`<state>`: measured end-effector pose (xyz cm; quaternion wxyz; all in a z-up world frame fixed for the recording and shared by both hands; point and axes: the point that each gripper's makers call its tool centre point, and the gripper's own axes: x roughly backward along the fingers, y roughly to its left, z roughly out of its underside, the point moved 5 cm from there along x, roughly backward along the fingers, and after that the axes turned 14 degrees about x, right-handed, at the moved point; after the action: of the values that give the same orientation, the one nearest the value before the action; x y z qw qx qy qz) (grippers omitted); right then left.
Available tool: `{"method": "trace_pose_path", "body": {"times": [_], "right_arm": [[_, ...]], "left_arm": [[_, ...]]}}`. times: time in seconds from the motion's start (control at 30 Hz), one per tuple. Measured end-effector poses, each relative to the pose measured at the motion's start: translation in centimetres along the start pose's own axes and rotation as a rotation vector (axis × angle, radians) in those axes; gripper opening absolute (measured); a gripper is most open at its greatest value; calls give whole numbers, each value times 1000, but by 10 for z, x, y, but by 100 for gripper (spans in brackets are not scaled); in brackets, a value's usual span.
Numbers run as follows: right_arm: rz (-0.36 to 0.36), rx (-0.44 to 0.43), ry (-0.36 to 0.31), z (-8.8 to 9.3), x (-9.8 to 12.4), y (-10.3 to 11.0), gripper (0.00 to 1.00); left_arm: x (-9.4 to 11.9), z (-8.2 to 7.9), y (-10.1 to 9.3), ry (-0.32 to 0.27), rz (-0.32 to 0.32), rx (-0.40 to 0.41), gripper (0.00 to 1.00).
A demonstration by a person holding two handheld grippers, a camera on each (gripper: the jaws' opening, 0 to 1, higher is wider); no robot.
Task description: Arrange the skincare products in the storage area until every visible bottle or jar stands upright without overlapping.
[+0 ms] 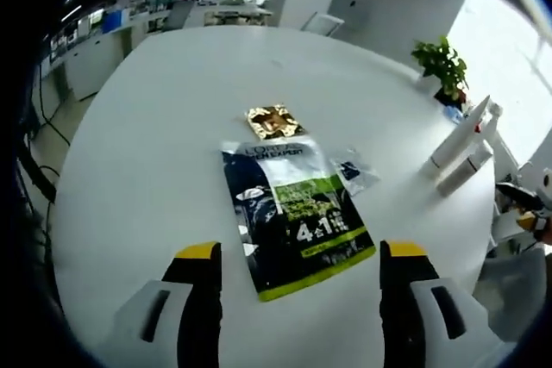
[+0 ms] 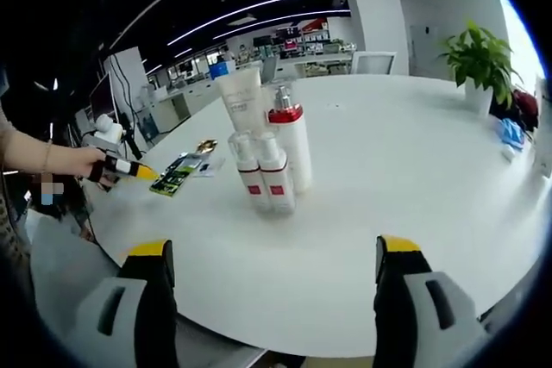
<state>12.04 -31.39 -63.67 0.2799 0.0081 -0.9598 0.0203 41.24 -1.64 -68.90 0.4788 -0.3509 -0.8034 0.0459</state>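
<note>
A cluster of skincare bottles stands upright mid-table: a white tube (image 2: 244, 96), a pump bottle with a red collar (image 2: 291, 140) and two small red-labelled bottles (image 2: 246, 171) (image 2: 277, 177), packed close together. In the left gripper view the same bottles (image 1: 457, 142) appear at the right. A dark packet with a green label (image 1: 297, 217) lies flat just ahead of my left gripper (image 1: 301, 252), which is open and empty. My right gripper (image 2: 274, 247) is open near the table edge, a short way from the bottles. A hand holds the left gripper (image 2: 142, 171) beside the packet (image 2: 177, 175).
A gold sachet (image 1: 272, 121) and a small clear sachet (image 1: 354, 171) lie beyond the packet. A potted plant (image 2: 479, 58) and a blue item (image 2: 511, 133) sit at the far table edge. The round white table (image 1: 155, 144) has bare surface around the items.
</note>
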Motion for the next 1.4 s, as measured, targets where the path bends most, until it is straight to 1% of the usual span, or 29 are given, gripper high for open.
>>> {"method": "trace_pose_path", "body": {"times": [0.13, 0.27, 0.3, 0.33, 0.43, 0.53, 0.57, 0.6, 0.67, 0.8, 0.87, 0.93, 1.0, 1.1, 1.13, 1.23, 1.3, 1.33, 1.37, 1.4], "right_arm": [[4, -7, 8, 2, 0, -1, 97], [9, -12, 13, 3, -1, -2, 97], [9, -13, 14, 3, -1, -2, 97], [10, -15, 14, 3, -1, -2, 97], [17, -20, 11, 2, -3, -3, 97], [18, -24, 10, 3, -4, -2, 97], [16, -23, 13, 3, -5, -1, 97], [14, -20, 15, 4, -5, -1, 97], [10, -11, 24, 5, -5, 1, 97], [8, -11, 25, 7, -4, 2, 97], [10, -14, 26, 7, -3, 1, 97], [13, -15, 26, 8, -2, 0, 96], [15, -15, 28, 8, -1, 0, 96], [21, -17, 28, 9, 0, -1, 96], [22, -18, 29, 9, 0, -1, 96], [23, -20, 28, 10, 1, 0, 96], [20, -19, 27, 9, 0, 2, 96], [19, -19, 26, 9, 0, 2, 96], [17, -16, 25, 8, 0, 3, 96], [16, -15, 25, 8, 0, 4, 96]], "left_arm": [[-8, -4, 3, 10, -10, -7, 65], [-17, -8, 7, 16, -35, -17, 58], [-18, -11, 7, 3, -50, -35, 56], [-18, -10, 6, 15, -58, -29, 53], [-20, -11, 7, 7, -92, -66, 46], [-22, -11, 9, 6, -162, -166, 40], [-22, -10, 9, 5, -172, -173, 38], [-23, -9, 5, -2, -161, -155, 38], [-23, -9, 8, -31, -179, -128, 37], [-24, -7, 8, -64, -171, -136, 33], [-24, -8, 9, -76, -161, -130, 27], [-23, -9, 14, -95, -177, -99, 21], [-22, -10, 19, -108, -191, -84, 14], [-22, -11, 21, -119, -202, -110, 8], [-22, -11, 21, -120, -199, -116, 7], [-22, -11, 21, -125, -209, -107, 5], [-22, -12, 21, -127, -224, -110, 3], [-22, -12, 21, -128, -236, -105, 0], [-19, -13, 22, -131, -259, -109, 0], [-23, -12, 22, -134, -237, -84, 0]]}}
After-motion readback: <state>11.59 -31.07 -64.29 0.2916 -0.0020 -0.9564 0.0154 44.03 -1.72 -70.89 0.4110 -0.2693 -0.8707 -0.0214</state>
